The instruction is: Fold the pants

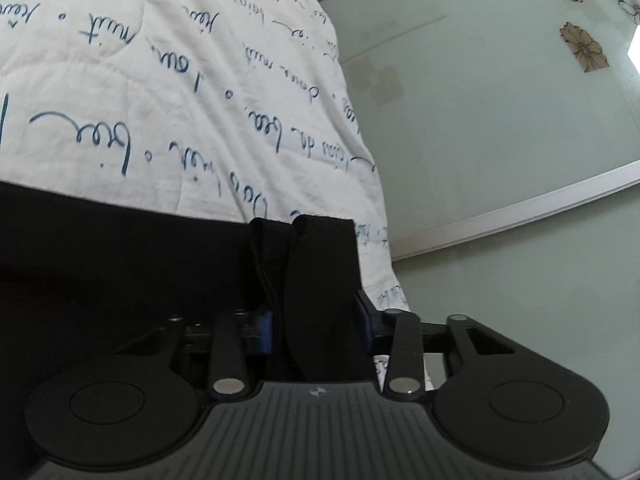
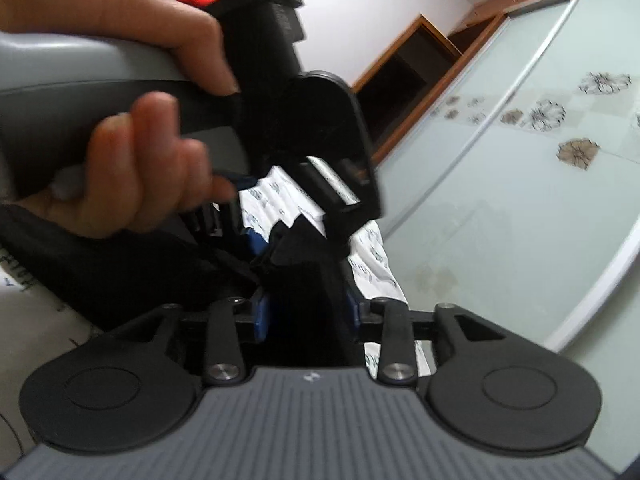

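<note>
1. Soft, even daylight fills both views, with no hard shadows on the pale glass doors [image 1: 500,128].
2. A blown-out white patch [image 1: 634,46] glares at the right edge of the left wrist view.
3. The black pants [image 1: 316,280] are so dark that folds barely show.
4. In the right wrist view the hand [image 2: 132,128] and the other gripper [image 2: 296,120] are smeared by motion blur.
5. Fisheye distortion bends straight door frames [image 1: 516,212] near the edges, and the corners darken.
</note>
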Demonstrator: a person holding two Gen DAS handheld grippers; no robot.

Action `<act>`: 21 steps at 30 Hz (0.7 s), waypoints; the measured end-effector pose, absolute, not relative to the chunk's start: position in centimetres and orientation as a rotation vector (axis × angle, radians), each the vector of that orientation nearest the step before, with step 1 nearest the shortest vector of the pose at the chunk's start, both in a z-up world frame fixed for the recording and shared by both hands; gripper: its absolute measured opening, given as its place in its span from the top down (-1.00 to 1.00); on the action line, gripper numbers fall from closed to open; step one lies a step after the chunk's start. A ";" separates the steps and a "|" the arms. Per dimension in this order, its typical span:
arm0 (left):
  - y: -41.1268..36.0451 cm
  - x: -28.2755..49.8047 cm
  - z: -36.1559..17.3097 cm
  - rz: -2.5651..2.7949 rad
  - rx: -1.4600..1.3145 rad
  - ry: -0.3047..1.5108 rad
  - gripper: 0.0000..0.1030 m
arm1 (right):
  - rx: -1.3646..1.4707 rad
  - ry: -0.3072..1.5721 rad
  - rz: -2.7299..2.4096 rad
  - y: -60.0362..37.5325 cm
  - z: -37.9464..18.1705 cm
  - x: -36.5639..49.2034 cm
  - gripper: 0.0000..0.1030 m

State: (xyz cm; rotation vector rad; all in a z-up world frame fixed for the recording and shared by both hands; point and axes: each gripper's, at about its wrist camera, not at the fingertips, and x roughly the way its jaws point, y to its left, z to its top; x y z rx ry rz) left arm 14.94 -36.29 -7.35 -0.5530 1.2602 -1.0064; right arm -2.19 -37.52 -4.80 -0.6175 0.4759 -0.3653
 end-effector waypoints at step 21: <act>-35.9 14.2 -6.7 -1.034 -0.571 1.224 0.64 | -0.390 0.456 -0.328 -39.4 -2.5 -3.7 0.87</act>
